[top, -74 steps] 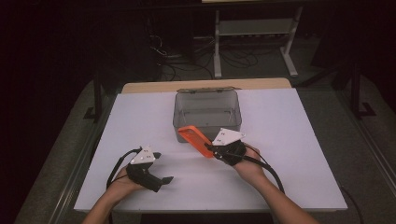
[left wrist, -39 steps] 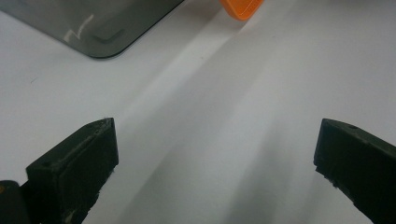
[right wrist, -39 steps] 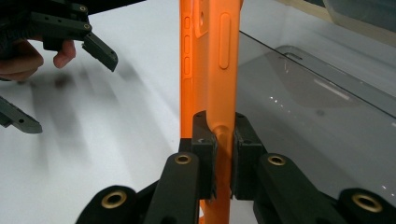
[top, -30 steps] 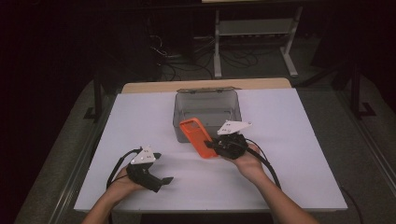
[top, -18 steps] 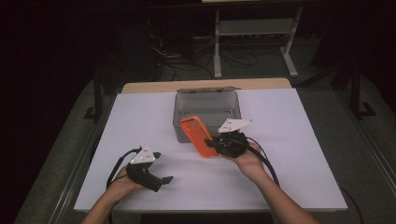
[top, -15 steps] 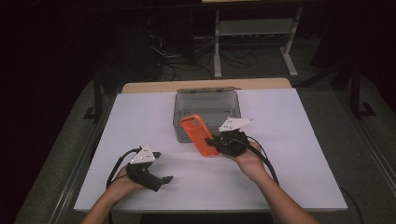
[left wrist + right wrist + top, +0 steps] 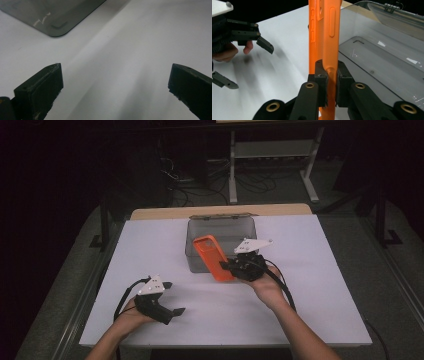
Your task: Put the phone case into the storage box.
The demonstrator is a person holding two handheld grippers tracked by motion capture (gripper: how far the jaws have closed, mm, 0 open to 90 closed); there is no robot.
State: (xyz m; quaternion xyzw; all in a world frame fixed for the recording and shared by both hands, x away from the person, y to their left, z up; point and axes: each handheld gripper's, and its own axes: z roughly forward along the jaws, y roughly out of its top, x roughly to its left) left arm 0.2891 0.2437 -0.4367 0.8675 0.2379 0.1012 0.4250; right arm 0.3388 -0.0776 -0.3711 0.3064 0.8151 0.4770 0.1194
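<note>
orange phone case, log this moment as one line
right tongs: shut on orange silicone phone case | case: beside clear plastic box | left tongs: open

Brightly lit white desk (image 7: 310, 285) against near-black surroundings — soft blurred shadows under the hands, faint glare streaks on the clear box (image 7: 387, 50), slight softness throughout.

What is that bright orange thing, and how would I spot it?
Find the white table, then the clear grey box at its middle. Just in front, the right tool pinches an orange phone case, the scene's one bright-coloured thing.
</note>
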